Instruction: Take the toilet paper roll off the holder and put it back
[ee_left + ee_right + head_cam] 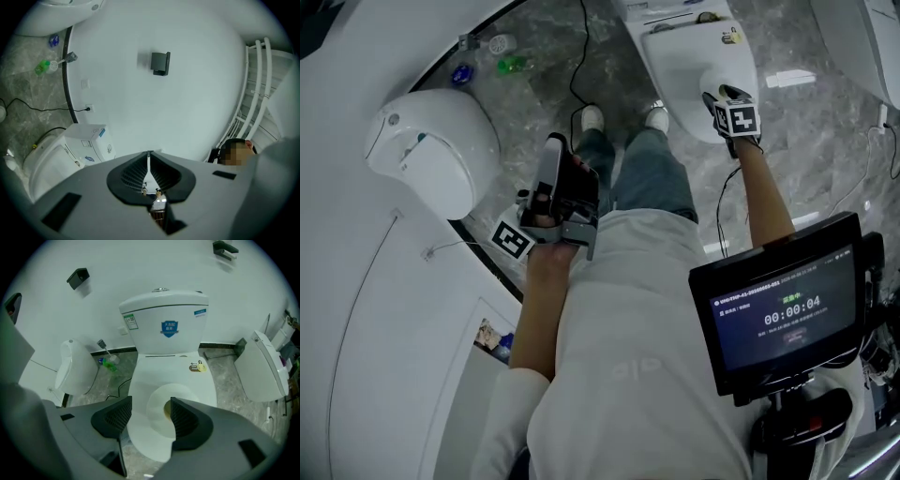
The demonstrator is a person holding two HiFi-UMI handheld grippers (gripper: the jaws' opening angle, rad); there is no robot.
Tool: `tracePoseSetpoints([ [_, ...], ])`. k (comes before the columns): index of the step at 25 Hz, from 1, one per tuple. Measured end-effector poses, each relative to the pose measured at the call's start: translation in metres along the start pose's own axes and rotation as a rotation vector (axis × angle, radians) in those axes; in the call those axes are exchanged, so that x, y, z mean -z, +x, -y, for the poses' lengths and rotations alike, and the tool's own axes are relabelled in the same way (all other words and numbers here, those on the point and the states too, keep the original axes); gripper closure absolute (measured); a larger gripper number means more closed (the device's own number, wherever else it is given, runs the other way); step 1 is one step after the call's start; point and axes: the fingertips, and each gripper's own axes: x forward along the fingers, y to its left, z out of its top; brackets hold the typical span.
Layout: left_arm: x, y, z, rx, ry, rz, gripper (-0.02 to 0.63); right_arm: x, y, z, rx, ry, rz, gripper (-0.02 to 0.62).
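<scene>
Below the person, a white toilet (164, 319) stands against the white wall (197, 93), lid down, with a white urinal (431, 150) off to its left on the grey marble floor (534, 94). A dark monitor (787, 309) sits at the person's right side. The right gripper (151, 399) hangs over the toilet lid with its fingers (115, 418) spread wide, and the toilet paper roll (157, 413) lies on the lid in the gap between them; the right finger covers part of its core. The left gripper (149, 157), held near the person's waist, faces the wall with its fingers (133, 173) pressed together on nothing. A small black bracket (161, 63) is fixed to that wall, well apart from both grippers.
</scene>
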Motion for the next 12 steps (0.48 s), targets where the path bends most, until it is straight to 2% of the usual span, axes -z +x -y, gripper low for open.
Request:
tracePoseSetpoints([
  [12, -0.005, -0.019, 0.014, -0.027, 0.033, 0.038, 0.6, 0.015, 0.024, 0.009, 0.087, -0.025, -0.114, 0.354],
])
